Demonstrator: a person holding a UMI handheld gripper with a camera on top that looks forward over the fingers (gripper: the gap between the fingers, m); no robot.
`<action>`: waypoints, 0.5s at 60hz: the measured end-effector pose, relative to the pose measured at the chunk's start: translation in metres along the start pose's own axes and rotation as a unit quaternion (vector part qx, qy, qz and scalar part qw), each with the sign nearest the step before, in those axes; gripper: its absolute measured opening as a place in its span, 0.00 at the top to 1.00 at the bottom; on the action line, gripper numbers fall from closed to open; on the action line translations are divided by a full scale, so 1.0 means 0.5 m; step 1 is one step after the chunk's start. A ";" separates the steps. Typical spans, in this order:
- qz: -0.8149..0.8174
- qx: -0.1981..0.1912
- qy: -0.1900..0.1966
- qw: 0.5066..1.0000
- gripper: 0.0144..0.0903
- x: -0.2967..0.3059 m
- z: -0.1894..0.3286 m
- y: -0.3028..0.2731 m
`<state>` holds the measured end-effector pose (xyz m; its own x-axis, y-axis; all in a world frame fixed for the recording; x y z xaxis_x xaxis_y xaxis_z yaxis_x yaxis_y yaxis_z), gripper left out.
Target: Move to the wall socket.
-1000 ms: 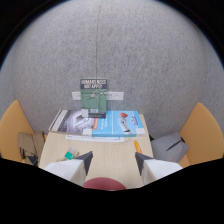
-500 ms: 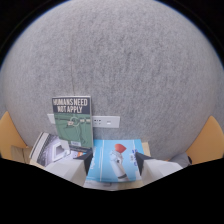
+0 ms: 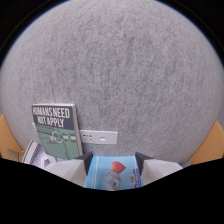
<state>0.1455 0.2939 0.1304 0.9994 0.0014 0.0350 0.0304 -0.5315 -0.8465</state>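
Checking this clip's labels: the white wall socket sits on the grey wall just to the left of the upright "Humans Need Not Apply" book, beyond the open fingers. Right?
Not quite. In the gripper view the white wall socket sits just to the right of the upright book, not its left. The rest holds: it is on the grey wall, beyond the open gripper.

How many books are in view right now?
3. Green book stands against the wall left of the wall socket; blue book lies between the open jaws; a grey one lies beside them. More may be hidden.
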 end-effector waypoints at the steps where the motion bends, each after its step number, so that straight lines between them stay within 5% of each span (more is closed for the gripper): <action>1: 0.000 0.000 0.000 1.000 0.06 0.000 0.003 0.000; 30: 0.002 -0.001 -0.001 1.000 0.06 0.002 0.079 0.002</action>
<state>0.1472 0.3269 0.1085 0.9995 0.0000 0.0309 0.0261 -0.5326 -0.8459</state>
